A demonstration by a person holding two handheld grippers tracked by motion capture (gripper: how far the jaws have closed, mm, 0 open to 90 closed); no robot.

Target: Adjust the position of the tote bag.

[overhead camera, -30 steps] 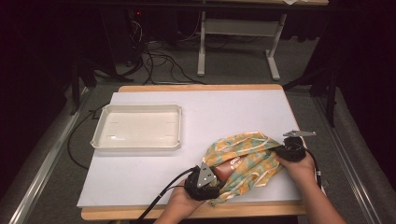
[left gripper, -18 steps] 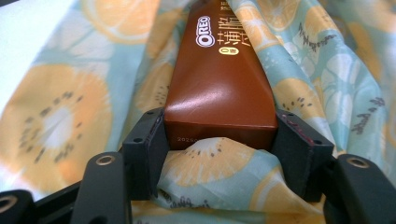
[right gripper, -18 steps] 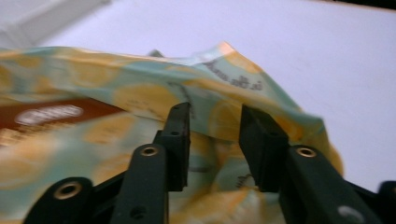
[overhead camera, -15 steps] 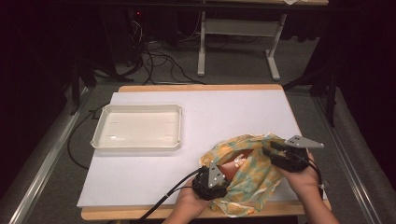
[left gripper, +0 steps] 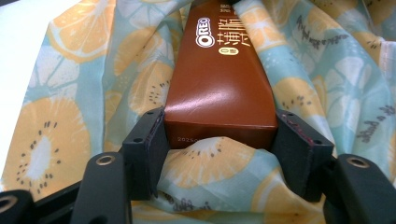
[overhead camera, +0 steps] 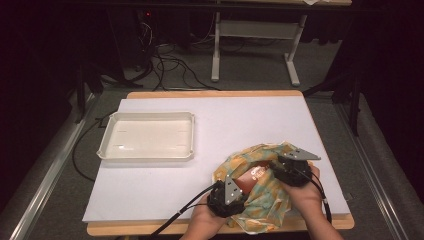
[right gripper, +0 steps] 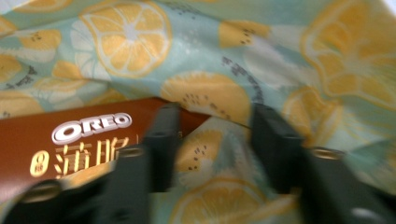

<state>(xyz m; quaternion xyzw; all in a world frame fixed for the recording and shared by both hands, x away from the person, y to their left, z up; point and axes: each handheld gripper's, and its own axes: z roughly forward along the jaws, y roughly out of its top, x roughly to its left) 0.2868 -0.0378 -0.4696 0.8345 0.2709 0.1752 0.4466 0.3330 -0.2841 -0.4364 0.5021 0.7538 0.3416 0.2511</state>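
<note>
Wrapping step, judged under way: brown Oreo box (left gripper: pixel 219 79) lies on the citrus-print cloth (overhead camera: pixel 267 200), well right of the white tray (overhead camera: pixel 107 150). Left gripper (left gripper: pixel 219 140) clamps the box's near end between its jaws. Right gripper (right gripper: pixel 212 140) stands with jaws parted about a cloth fold (blurred view). Next move likely needs that fold pinched and drawn over the box.
</note>
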